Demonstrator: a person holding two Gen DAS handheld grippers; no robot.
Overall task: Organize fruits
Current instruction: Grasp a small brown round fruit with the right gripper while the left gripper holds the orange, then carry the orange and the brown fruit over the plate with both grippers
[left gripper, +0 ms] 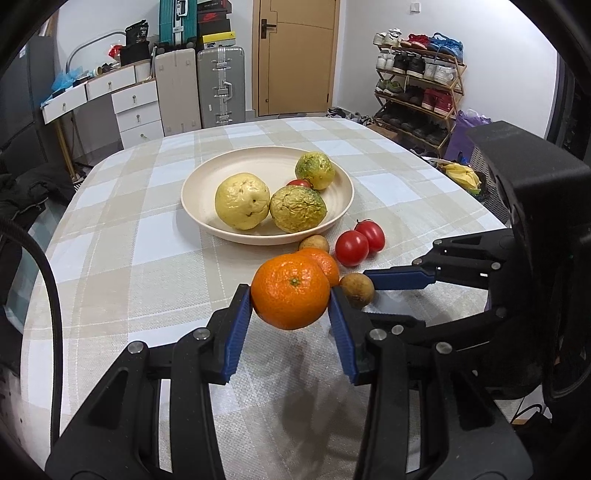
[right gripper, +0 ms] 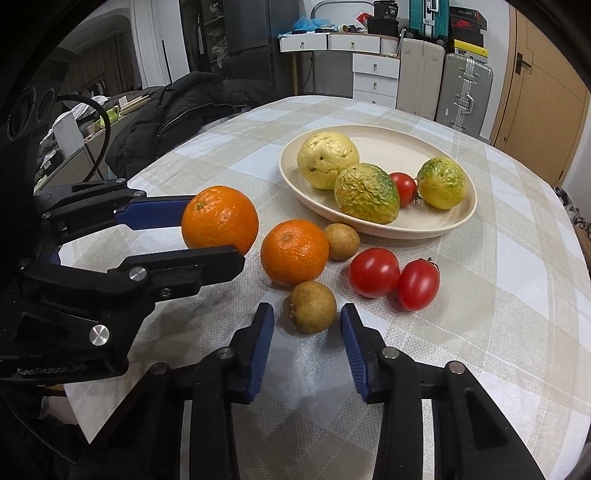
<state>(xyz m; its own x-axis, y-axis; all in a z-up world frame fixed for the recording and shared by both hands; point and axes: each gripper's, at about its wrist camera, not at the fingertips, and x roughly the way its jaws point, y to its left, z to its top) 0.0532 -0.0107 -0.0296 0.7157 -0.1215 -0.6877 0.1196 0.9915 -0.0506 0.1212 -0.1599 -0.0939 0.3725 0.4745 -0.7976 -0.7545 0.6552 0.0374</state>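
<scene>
Orange (left gripper: 291,291) is clamped in left gripper (left gripper: 291,295), held clear for plate (left gripper: 195,206). Longan (right gripper: 312,307) is straddled by right gripper (right gripper: 307,314), jaws apart, untouched.

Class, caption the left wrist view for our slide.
Left gripper lifts an orange before a plate of fruit.

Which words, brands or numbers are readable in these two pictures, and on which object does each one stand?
"GenRobot.AI", last letters faint: on the black body of the left gripper, in the right wrist view.
"36" or "38", unclear: on the black bag on the drawers.
A swoosh logo, without readable words: on the red shoebox.
Print on the yellow and black box: too small to read.
The fruits and the plate bear no text.
</scene>
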